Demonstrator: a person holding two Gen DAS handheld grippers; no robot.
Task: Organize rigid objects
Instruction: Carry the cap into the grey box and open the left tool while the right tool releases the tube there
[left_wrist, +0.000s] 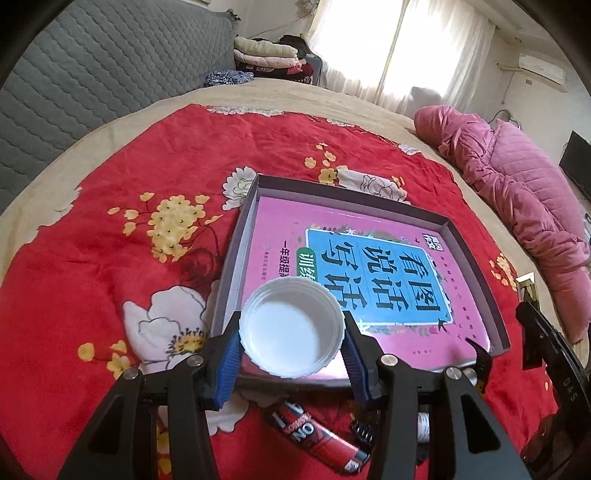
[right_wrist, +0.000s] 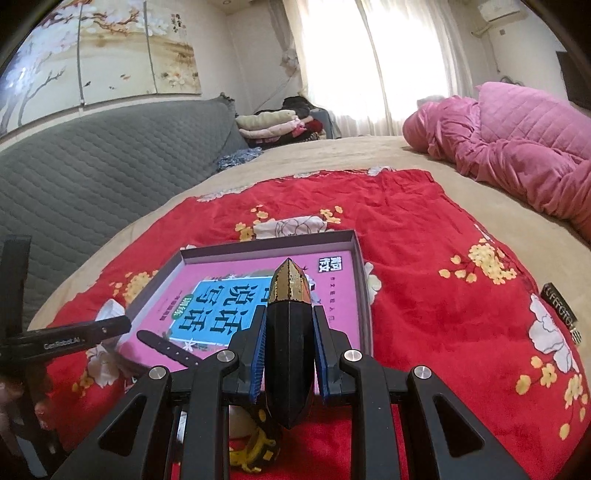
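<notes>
White cap (left_wrist: 291, 326) clamped in left gripper (left_wrist: 291, 343), over purple tray (left_wrist: 476, 254) on pink book (left_wrist: 280, 221); book's near edge hidden; right gripper (right_wrist: 289, 332) pinches black-gold faceted object (right_wrist: 289, 332), angled down; object's identity unclear.

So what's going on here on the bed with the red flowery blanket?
A person is tidying small items into a shallow grey cardboard box lid that already holds a pink book. The left claw grips a white plastic screw cap, open side up, over the box's near edge. The right claw is shut on a black faceted case with a gold tip. A red lighter lies outside on the blanket.
</notes>
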